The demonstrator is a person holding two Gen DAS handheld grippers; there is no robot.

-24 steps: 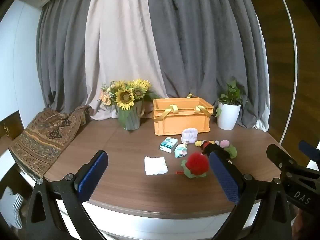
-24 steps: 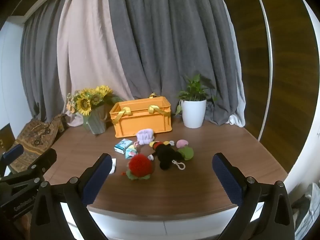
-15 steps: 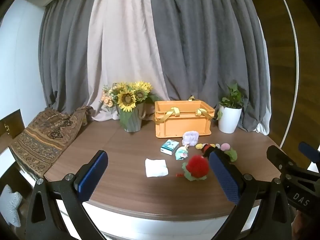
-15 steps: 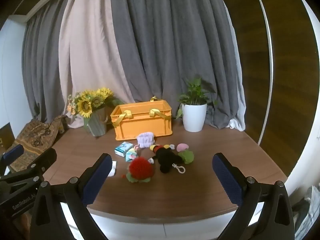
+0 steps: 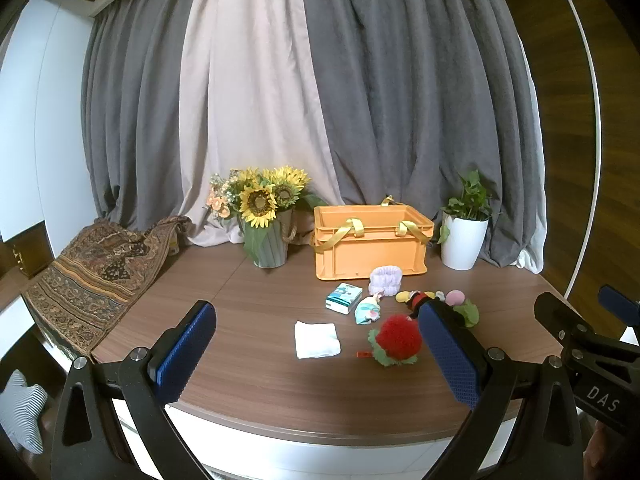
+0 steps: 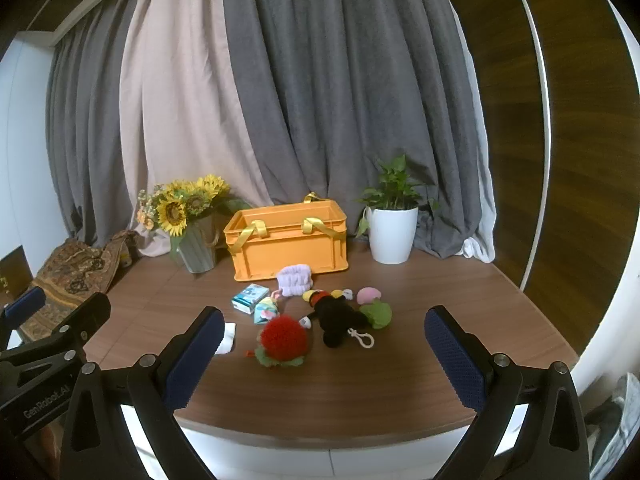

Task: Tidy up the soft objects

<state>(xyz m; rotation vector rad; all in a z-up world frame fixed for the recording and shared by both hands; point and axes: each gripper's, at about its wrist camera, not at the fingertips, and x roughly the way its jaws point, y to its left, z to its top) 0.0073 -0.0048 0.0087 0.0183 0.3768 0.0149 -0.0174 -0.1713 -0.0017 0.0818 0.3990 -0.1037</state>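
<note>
Both hand-held grippers (image 5: 316, 354) (image 6: 320, 354) gape above wooden table (image 5: 260, 384), curtains (image 5: 360, 100) behind.

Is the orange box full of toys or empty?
Cannot tell fully. The orange box stands open on top, no toys poke above its rim, but its bottom is hidden.

Black toy (image 5: 416, 300) mostly hidden behind right pad (image 5: 450, 354), left view. White cloth (image 6: 226, 338) half covered by left pad (image 6: 192, 354), right view. Box (image 6: 250, 298) print too small to read.
</note>
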